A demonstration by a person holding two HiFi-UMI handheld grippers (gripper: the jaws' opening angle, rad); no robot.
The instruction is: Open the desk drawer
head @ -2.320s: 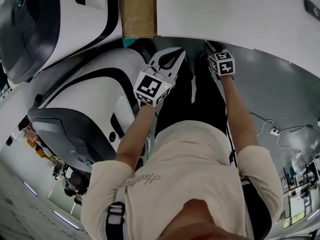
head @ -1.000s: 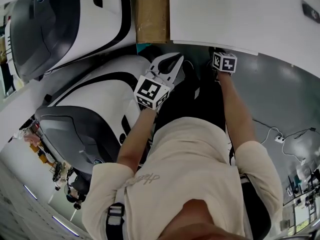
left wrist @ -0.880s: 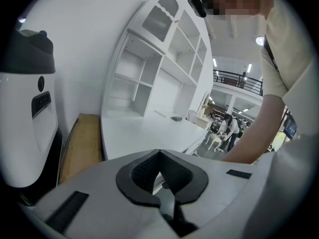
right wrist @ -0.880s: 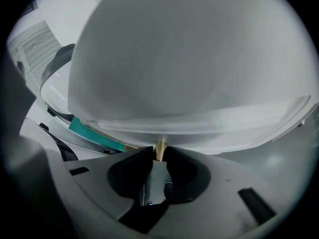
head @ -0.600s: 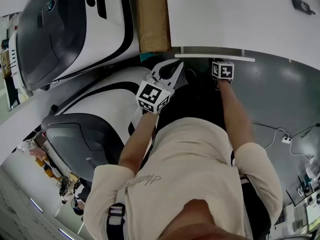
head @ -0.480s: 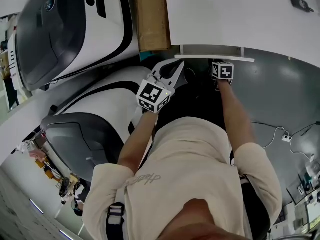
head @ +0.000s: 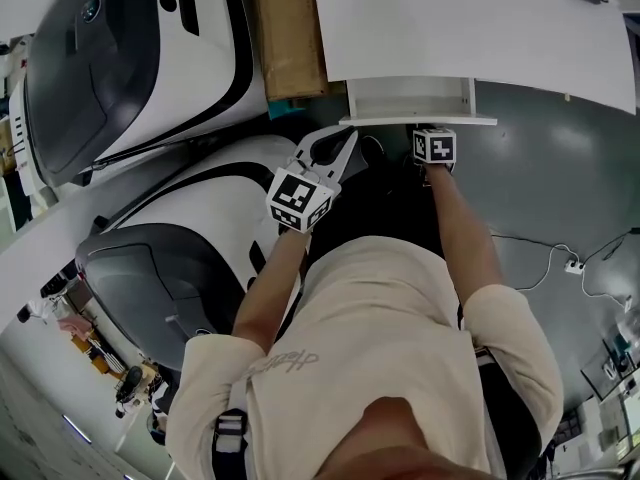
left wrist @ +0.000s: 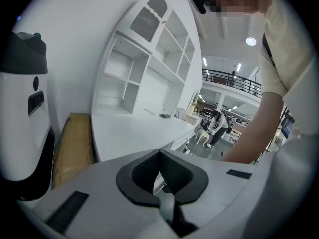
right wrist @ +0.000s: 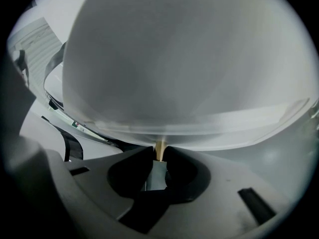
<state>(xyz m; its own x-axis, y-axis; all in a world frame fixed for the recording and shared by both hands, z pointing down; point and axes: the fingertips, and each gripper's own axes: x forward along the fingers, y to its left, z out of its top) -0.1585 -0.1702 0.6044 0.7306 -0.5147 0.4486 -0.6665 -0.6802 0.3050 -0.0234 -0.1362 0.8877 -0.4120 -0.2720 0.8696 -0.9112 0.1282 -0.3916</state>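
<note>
The white desk drawer (head: 405,99) stands partly pulled out from under the white desk top (head: 450,28). My right gripper (head: 427,128) is at the drawer's front edge, its marker cube just below it. In the right gripper view the jaws (right wrist: 159,156) are shut on a small tan handle stem (right wrist: 160,150) under the pale drawer front (right wrist: 189,83). My left gripper (head: 343,140) hangs left of the drawer, apart from it, shut and holding nothing. In its own view the left gripper (left wrist: 160,157) looks over the desk top (left wrist: 134,133).
A brown cardboard box (head: 285,33) lies against the desk's left side. Two large white and black machines (head: 130,58) (head: 190,228) fill the left. A cable and power strip (head: 572,265) lie on the grey floor at right. A white shelf unit (left wrist: 149,68) stands behind the desk.
The drawer has slid out from under the desk toward the person, and the right gripper has come back with it. The left gripper has shifted a little beside it.
</note>
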